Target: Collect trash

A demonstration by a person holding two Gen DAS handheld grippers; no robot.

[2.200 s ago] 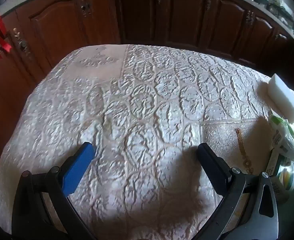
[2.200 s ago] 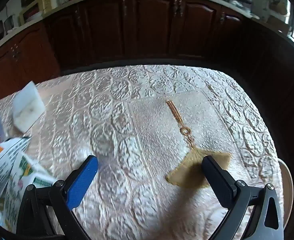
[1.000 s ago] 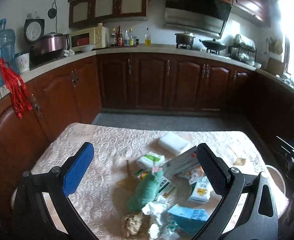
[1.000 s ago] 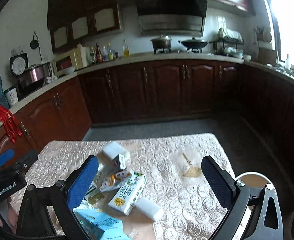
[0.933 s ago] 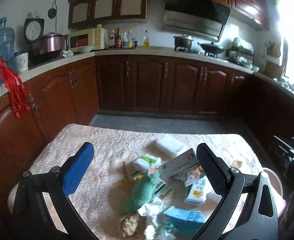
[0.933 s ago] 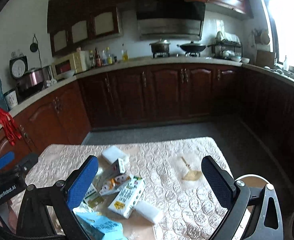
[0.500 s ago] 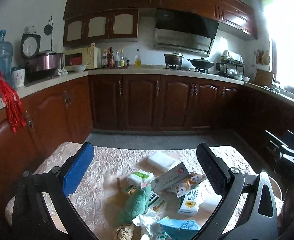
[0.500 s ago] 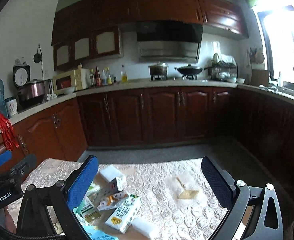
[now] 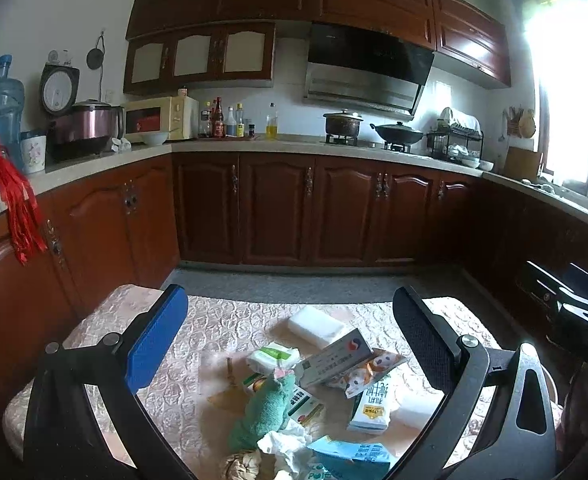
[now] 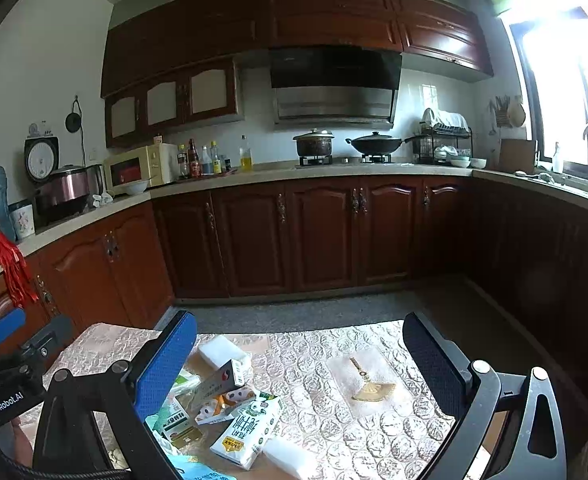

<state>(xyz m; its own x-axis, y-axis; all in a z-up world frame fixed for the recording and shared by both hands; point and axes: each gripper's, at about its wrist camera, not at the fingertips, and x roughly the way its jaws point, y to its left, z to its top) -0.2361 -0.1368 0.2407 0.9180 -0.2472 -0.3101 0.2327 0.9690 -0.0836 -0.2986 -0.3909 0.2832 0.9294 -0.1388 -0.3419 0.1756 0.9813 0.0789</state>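
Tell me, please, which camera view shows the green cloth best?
The left wrist view: the green cloth lies in full sight among the trash, between the open fingers. The right wrist view does not show it; the blue finger covers that area.

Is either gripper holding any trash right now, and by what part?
Nothing held: left gripper and right gripper are both open above the trash pile.

The right gripper (image 10: 299, 354) hangs wide open above the table (image 10: 317, 392); below its blue finger (image 10: 166, 364) lie a milk carton (image 10: 248, 430) and boxes, a gold tassel (image 10: 371, 388) toward its black finger
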